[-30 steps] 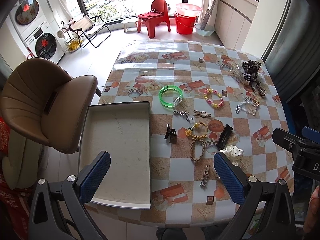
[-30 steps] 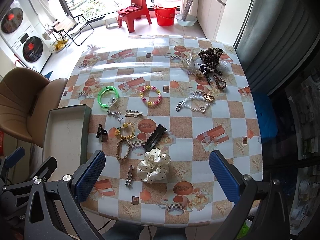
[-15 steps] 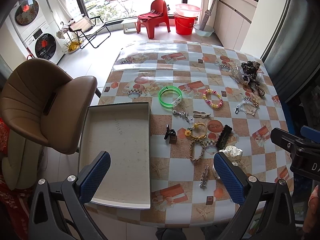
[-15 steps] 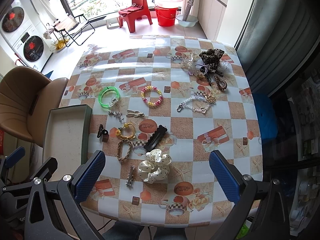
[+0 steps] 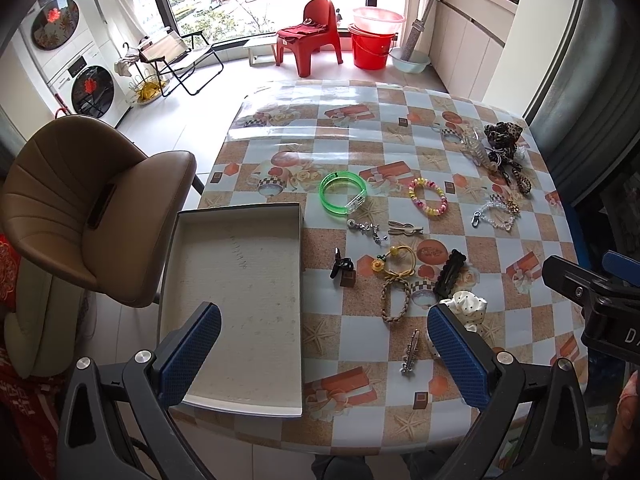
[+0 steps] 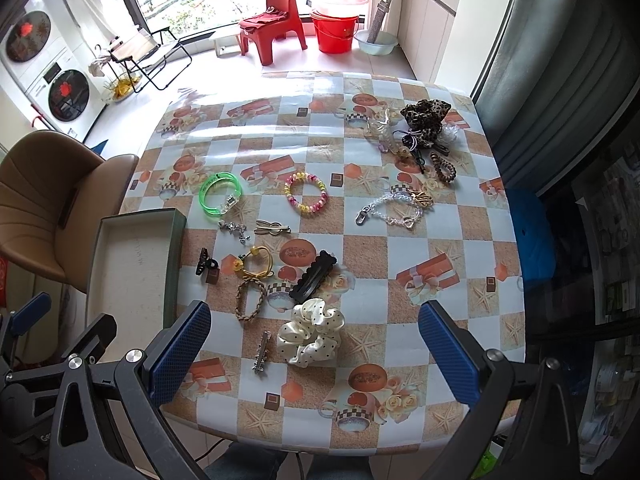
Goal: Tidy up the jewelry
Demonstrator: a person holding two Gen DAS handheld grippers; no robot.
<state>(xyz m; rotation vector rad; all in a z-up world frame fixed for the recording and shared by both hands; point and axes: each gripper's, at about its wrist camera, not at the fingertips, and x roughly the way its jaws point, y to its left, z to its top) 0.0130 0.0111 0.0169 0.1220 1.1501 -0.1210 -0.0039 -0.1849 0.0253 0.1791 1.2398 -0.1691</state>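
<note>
Jewelry (image 6: 304, 200) lies scattered beyond both open grippers' fingers (image 6: 180, 354).

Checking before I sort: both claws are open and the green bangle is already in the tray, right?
Not quite. Both the left claw and right claw are open, but the green bangle lies on the table, beyond the tray, which holds nothing. The left wrist view shows it.

Cream polka-dot fabric scrunchie (image 5: 466, 306): in the left wrist view, its near part is hidden behind the left gripper's blue pad.
Shallow grey cardboard tray (image 6: 132, 276): its near end, at the table's left edge, is covered by gripper arms in the right wrist view.
Tangled pile at the far right corner (image 6: 420, 136): items overlap; too small to separate.
Person's legs (image 6: 244, 465): cut off by the bottom edge.
</note>
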